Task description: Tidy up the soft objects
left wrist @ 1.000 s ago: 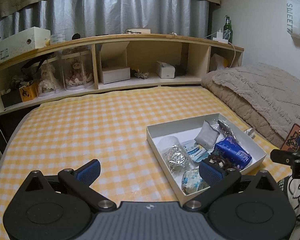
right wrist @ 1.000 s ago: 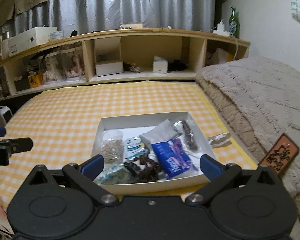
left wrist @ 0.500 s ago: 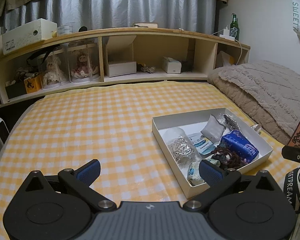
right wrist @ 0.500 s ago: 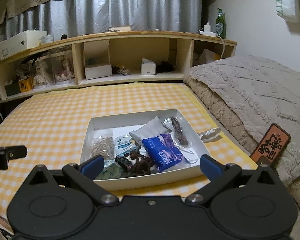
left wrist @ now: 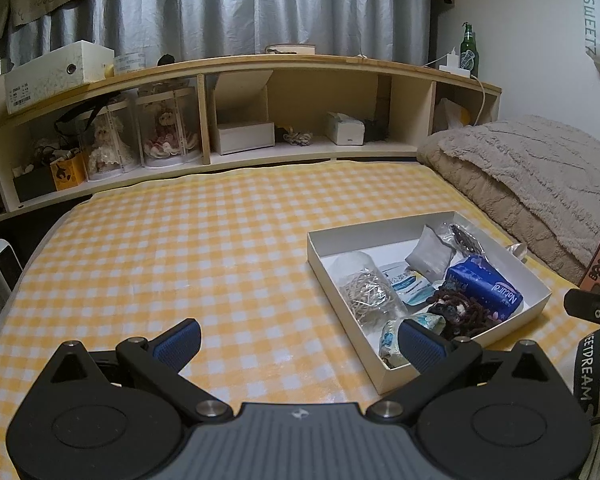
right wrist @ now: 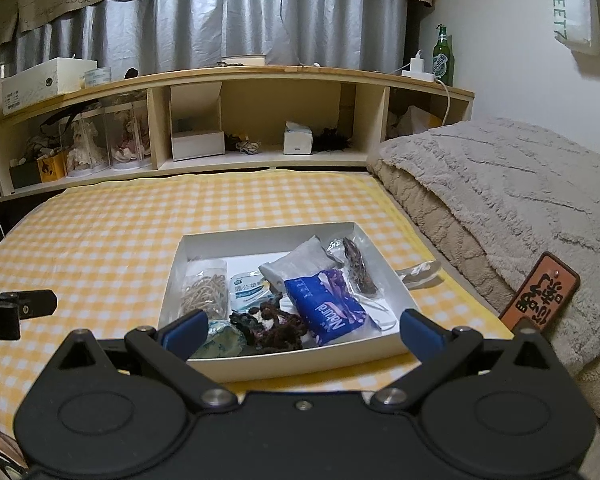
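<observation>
We hold both grippers empty, jaws spread wide. The white box (right wrist: 284, 354) sits on the checked cloth (left wrist: 180, 240), holding the soft items: blue tissue pack (right wrist: 324, 308), dark knitted piece (right wrist: 274, 326), bag of rubber bands (right wrist: 204, 290). The right gripper (right wrist: 300, 328) faces the box head-on, its fingers straddling the near wall; the left gripper (left wrist: 300, 340) has the box off to its right. The tissue pack's long axis runs away from the right fingers, tilted slightly. The right looks nearer for a pick.
</observation>
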Tool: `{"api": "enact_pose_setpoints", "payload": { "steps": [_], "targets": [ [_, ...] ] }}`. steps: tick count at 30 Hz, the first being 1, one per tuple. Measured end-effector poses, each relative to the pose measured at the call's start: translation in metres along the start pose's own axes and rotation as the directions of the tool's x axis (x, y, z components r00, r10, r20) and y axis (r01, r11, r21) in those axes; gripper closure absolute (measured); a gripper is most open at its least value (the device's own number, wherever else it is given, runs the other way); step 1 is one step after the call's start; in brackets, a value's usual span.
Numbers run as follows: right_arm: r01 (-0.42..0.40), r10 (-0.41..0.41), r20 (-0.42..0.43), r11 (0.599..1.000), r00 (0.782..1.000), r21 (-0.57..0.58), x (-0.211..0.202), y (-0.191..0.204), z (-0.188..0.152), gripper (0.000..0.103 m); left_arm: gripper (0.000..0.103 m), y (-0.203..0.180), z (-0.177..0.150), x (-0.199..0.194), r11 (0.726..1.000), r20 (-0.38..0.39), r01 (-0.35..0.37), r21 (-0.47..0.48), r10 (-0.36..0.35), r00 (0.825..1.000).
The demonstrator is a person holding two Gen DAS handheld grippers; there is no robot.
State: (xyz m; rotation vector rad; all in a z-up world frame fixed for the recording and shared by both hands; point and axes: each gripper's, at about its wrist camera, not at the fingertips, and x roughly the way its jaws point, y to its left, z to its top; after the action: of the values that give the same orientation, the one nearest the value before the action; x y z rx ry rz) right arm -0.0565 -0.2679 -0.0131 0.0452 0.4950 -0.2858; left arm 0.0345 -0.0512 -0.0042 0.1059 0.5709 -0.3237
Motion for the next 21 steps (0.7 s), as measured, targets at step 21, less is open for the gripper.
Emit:
{"api": "enact_pose_setpoints", "payload": {
  "steps": [21],
  "targets": [
    [0.001, -0.001, -0.011, 1.0, 1.0, 0.002, 0.0031, 0.0002, -0.0016, 0.0, 0.0, -0.0005, -0.0006, -0.0012, 1.0, 0.002, 0.003, -0.002, -0.003, 1.0]
  ]
}}
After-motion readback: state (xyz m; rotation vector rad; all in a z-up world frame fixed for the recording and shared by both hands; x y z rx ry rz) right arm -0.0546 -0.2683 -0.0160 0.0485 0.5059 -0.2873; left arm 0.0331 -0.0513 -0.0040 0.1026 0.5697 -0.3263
